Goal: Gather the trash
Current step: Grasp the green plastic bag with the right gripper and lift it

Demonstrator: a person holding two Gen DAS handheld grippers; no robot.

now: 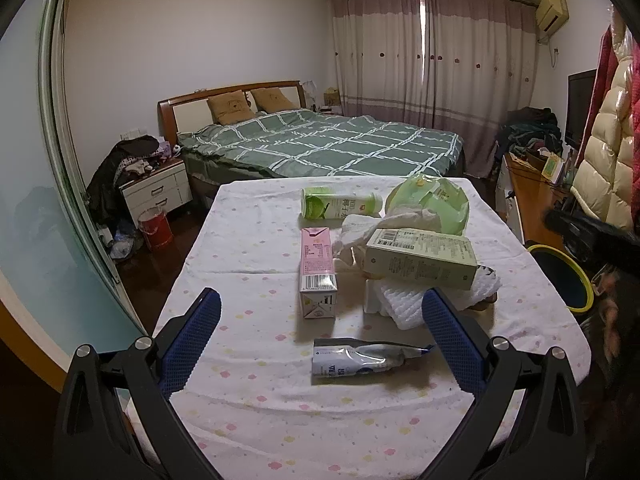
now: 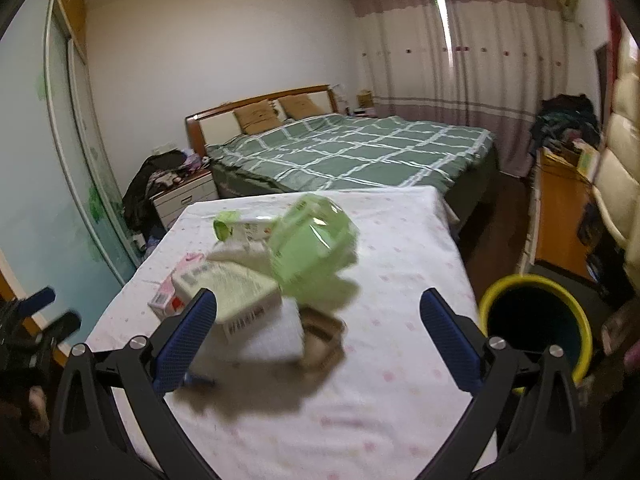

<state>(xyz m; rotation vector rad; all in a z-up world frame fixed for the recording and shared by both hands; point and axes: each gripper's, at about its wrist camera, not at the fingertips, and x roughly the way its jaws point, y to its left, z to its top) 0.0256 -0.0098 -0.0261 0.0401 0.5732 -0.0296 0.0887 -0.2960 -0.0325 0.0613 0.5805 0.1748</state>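
Silver squeezed tube (image 1: 366,356) lying crosswise on tablecloth (image 1: 248,264), directly ahead between left gripper (image 1: 320,336) fingers, spread wide, holding nothing. Right gripper (image 2: 318,334) also gaping empty, hovering farther off, nearer bin (image 2: 536,320).

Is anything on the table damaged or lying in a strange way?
Yes. The silver pouch nearest the left gripper is squashed flat and torn open. The green bottle and pink carton lie on their sides.
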